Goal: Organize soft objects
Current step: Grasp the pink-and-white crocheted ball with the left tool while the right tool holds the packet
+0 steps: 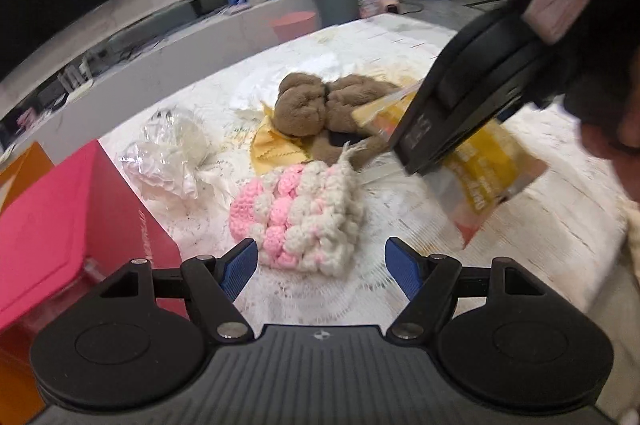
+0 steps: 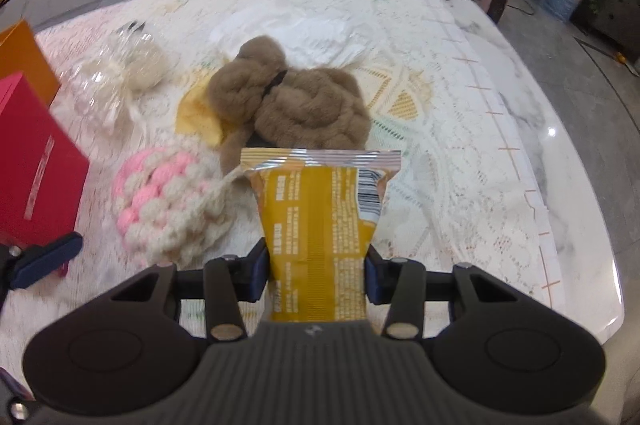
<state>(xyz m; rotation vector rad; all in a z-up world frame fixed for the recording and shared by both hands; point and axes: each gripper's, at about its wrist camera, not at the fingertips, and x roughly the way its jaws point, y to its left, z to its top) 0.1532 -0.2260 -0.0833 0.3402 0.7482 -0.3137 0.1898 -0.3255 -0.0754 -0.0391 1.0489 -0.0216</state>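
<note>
Two grippers: right gripper (image 2: 316,275) clamps yellow snack packet (image 2: 320,209) just beside pink-and-cream crochet pouch (image 1: 298,221); left gripper (image 1: 320,265) wide, empty, over pouch.

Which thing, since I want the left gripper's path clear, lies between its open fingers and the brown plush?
In the left wrist view, the pink and cream crocheted pouch lies between the left gripper and the brown plush.

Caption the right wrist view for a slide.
Right gripper shut on a yellow snack packet above a lace-covered table, brown plush toy and pink-and-cream crocheted pouch beyond.
</note>
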